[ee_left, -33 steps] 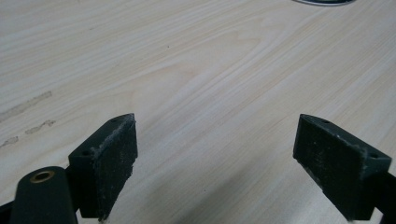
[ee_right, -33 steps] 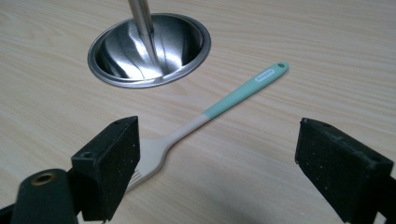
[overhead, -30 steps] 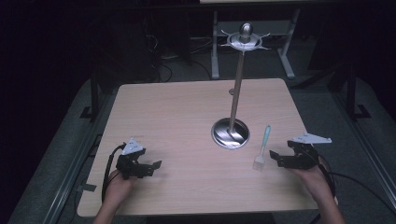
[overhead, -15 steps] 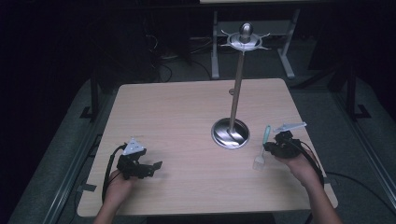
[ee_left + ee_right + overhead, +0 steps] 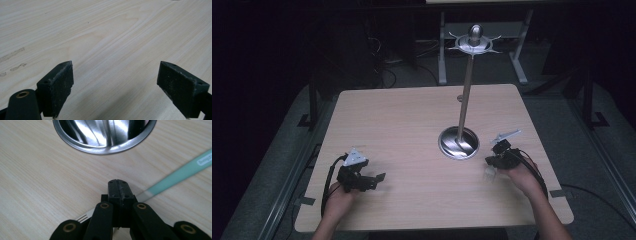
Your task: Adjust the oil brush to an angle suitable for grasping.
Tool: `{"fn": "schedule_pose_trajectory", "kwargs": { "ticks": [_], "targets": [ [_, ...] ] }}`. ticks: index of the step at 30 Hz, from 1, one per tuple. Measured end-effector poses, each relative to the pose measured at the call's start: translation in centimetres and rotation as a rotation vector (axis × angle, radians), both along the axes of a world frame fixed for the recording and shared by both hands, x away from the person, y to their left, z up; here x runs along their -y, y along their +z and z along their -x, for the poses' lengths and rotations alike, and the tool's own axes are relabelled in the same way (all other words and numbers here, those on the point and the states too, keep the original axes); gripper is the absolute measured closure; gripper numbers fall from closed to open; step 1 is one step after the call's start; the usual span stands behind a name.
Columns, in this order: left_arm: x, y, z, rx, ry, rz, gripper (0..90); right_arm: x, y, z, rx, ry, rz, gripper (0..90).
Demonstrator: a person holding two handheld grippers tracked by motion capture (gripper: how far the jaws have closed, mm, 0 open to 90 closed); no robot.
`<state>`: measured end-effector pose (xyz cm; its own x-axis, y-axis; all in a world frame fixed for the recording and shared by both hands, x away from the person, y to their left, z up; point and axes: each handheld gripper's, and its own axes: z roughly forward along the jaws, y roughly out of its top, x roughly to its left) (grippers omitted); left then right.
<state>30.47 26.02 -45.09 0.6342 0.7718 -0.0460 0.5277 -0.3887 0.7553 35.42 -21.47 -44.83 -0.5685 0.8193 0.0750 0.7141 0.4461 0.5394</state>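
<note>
A: Fork (image 5: 175,178) status? Mint handle, flat on table (image 5: 412,120) near right edge, beside stand base (image 5: 458,143).

B: Right gripper (image 5: 117,182) just snapped together, pinching fork neck. Left gripper (image 5: 115,82) spread, empty, near front-left corner.

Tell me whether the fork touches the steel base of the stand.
Apart. In the right gripper view, bare wood lies between the fork and the rim of the steel base; the right gripper sits shut over the fork's neck.

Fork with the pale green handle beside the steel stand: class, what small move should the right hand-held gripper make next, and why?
Probably lift slightly. The right hand-held gripper is shut across the fork, which lies flat on the table by the stand's base; a small rise would test the grip.
</note>
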Motion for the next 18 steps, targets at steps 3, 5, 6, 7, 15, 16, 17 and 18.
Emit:
{"fn": "schedule_pose_trajectory", "kwargs": {
  "ticks": [3,5,6,7,15,16,17,18],
  "targets": [
    [-0.1,0.05,0.03,0.007,-0.004,-0.003,13.3,-0.11,-0.33,-0.02,-0.01,0.004,0.014,89.9],
    [-0.16,0.08,0.01,0.005,-0.004,-0.005,13.3,-0.13,-0.44,0.02,-0.014,0.007,0.018,89.9],
    [-0.17,0.06,-0.01,0.004,-0.003,-0.005,13.3,-0.18,-0.42,0.1,-0.02,0.002,0.016,89.9],
    [-0.16,0.05,-0.01,0.001,-0.002,-0.003,13.3,-0.21,-0.41,0.13,-0.02,0.004,0.015,89.9],
    [-0.06,-0.02,0.02,-0.001,-0.01,-0.003,13.3,0.04,-0.41,0.35,-0.028,0.008,0.008,90.0],
    [-0.07,-0.03,0.0,-0.002,-0.01,-0.006,13.3,0.08,-0.4,0.38,-0.031,0.006,0.008,90.0],
    [-0.05,-0.05,-0.01,-0.002,-0.006,-0.004,13.3,0.11,-0.36,0.45,-0.037,0.002,0.009,90.0],
    [-0.05,-0.05,-0.01,-0.002,-0.006,-0.004,13.3,0.11,-0.36,0.45,-0.037,0.002,0.009,90.0]
  ]
}}
